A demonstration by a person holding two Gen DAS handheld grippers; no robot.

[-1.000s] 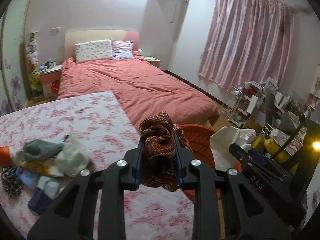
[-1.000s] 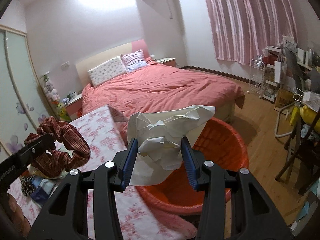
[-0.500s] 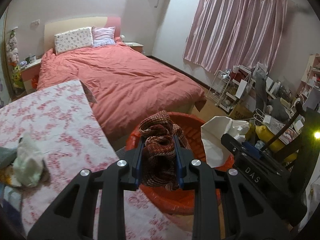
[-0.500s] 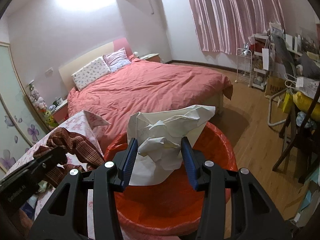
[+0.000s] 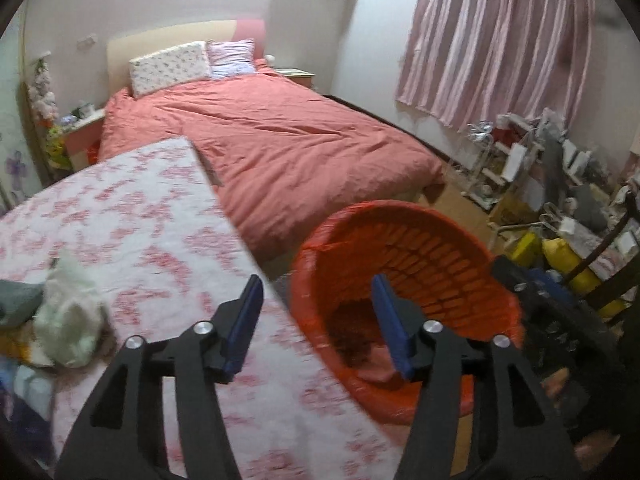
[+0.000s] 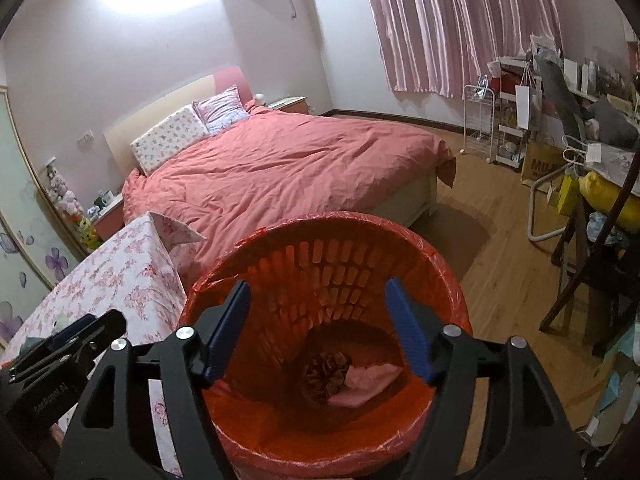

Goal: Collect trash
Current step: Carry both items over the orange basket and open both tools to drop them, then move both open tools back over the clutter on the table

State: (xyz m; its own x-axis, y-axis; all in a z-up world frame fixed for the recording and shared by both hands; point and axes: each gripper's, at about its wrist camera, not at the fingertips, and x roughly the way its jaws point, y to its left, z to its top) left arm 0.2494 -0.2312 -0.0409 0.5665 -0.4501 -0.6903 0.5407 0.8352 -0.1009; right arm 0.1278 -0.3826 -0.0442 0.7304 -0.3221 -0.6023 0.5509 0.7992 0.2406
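Trash remaining [image 5: 68,328] lay heaped at the left of the floral surface [image 5: 140,216], well apart from the red basket [image 6: 448,276] where 2 dropped pieces [image 6: 326,372] already rested. The left gripper [image 5: 316,320] had just been opening and stood empty; the right gripper [image 6: 318,322], likewise just opened, hung empty over the basket. Reaching back leftward, a hasty pinch on the soft heap could slip and scatter pieces off the surface's edge.
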